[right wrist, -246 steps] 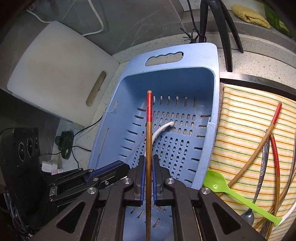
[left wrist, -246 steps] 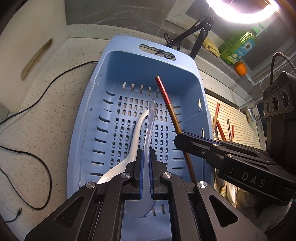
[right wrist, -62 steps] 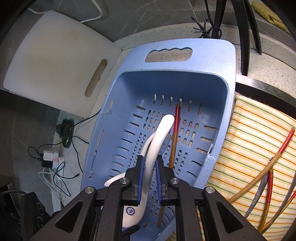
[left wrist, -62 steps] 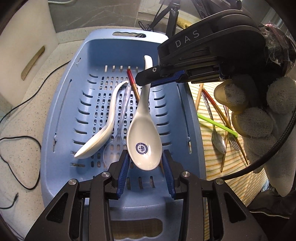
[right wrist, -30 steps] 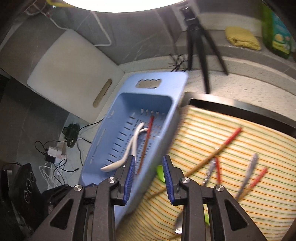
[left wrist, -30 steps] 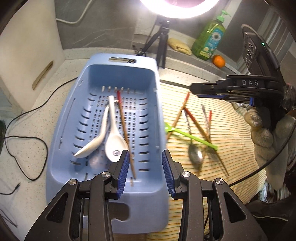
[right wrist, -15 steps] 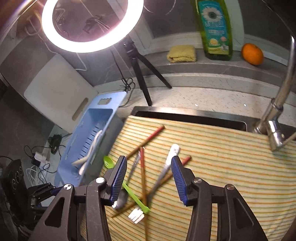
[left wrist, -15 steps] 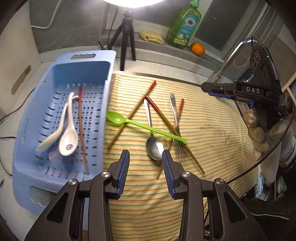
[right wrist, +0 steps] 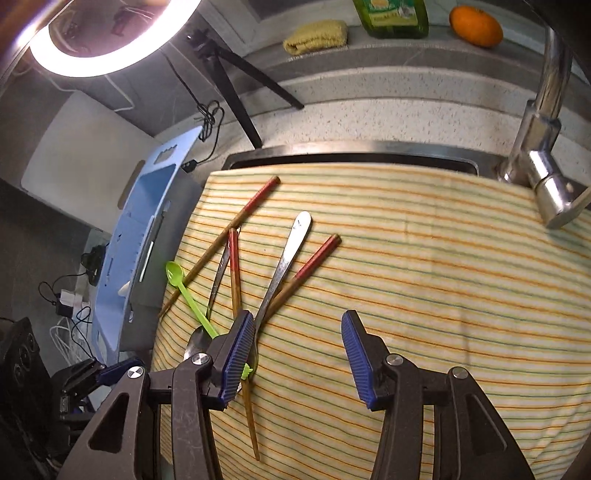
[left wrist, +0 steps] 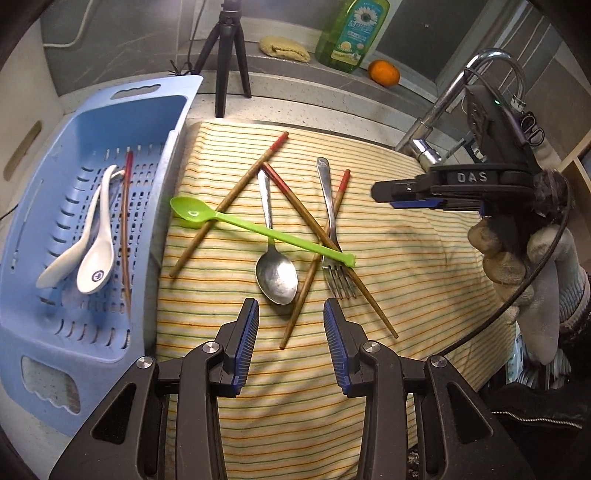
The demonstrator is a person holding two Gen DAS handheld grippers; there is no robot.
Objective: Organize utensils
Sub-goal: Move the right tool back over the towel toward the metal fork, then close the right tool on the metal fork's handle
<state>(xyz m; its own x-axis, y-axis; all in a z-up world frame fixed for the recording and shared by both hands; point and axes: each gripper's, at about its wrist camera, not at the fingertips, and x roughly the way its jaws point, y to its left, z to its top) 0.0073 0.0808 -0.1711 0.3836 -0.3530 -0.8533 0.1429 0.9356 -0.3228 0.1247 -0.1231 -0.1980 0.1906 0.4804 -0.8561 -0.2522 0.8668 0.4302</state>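
Observation:
A blue slotted basket at the left holds two white ceramic spoons and a red-tipped chopstick. On the striped cloth lie a green plastic spoon, a metal spoon, a metal fork and three red-tipped chopsticks, crossing each other. My left gripper is open and empty just in front of the metal spoon. My right gripper is open and empty above the cloth, right of the fork.
A tap stands at the right behind the cloth. A tripod, a soap bottle, a yellow cloth and an orange are at the back. A white cutting board leans left of the basket.
Both grippers let go of the utensils in the basket and opened. Both then swung right from the basket to over the striped cloth.

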